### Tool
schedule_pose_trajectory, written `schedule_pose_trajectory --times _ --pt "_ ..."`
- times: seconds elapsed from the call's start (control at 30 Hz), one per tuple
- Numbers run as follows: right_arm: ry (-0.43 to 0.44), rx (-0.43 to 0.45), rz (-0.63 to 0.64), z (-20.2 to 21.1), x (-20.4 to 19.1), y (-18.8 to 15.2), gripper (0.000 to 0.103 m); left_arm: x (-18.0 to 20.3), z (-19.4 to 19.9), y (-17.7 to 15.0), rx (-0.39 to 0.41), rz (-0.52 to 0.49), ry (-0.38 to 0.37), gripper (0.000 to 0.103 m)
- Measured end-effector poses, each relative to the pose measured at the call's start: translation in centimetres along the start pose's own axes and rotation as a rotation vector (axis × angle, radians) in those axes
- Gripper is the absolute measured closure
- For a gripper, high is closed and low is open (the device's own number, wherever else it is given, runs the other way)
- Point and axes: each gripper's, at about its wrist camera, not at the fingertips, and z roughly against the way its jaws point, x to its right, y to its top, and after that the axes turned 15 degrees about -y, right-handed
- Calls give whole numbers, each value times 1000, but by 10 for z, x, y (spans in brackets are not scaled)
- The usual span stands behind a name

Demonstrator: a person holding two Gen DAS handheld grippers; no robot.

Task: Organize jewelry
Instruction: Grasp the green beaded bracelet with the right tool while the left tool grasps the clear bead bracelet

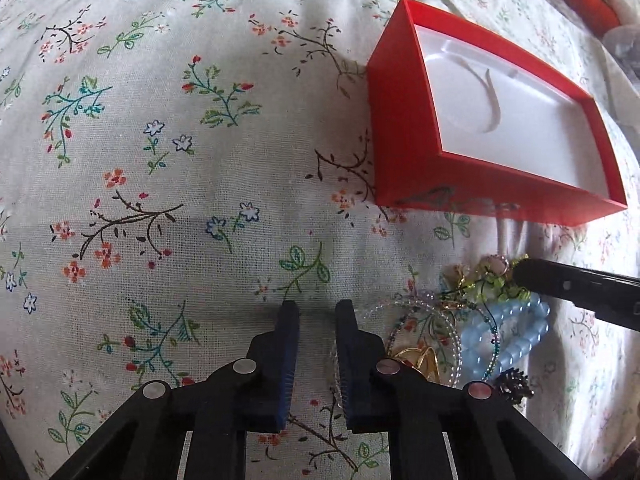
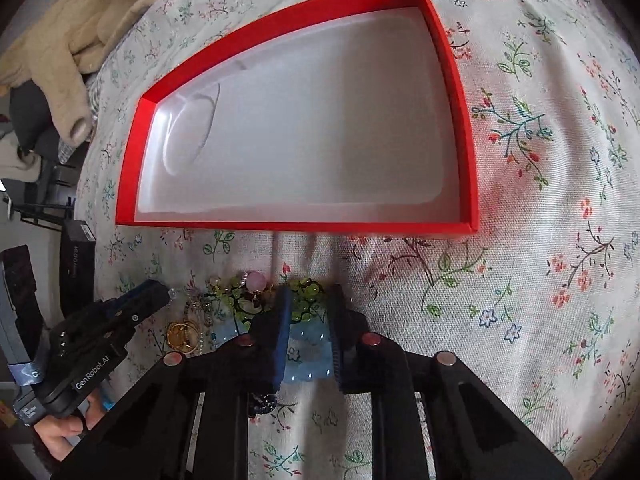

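Where right tool (image 2: 311, 292) clamps blue bracelet (image 2: 308, 344), jewelry pile (image 2: 240, 300) partly hidden; left tool (image 1: 316, 306) narrowly apart, empty.

Floral cloth (image 1: 208, 184) under an open red box (image 1: 404, 148), jewelry heap (image 1: 476, 320) just beside it.

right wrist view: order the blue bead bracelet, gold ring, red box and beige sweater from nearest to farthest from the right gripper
1. Blue bead bracelet: between the fingers of the right gripper.
2. Gold ring: on the cloth, to its left.
3. Red box: just ahead, open, white liner bare.
4. Beige sweater: far upper left, past the box.
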Motion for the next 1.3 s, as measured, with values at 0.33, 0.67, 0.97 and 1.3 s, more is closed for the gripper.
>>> schedule_pose_trajectory --times 0.33,0.67,0.97,1.3 --pt "-47 56 32 7 -2 0 98 4 8 -3 7 22 -18 84" --pt "-50 152 -7 42 19 -8 98 22 -13 -7 -40 -54 61 84" --pt "11 240 -63 84 37 -19 98 48 -4 -3 55 -51 84 103" --pt "81 337 -96 130 46 -33 98 74 54 -3 233 -68 -42 103"
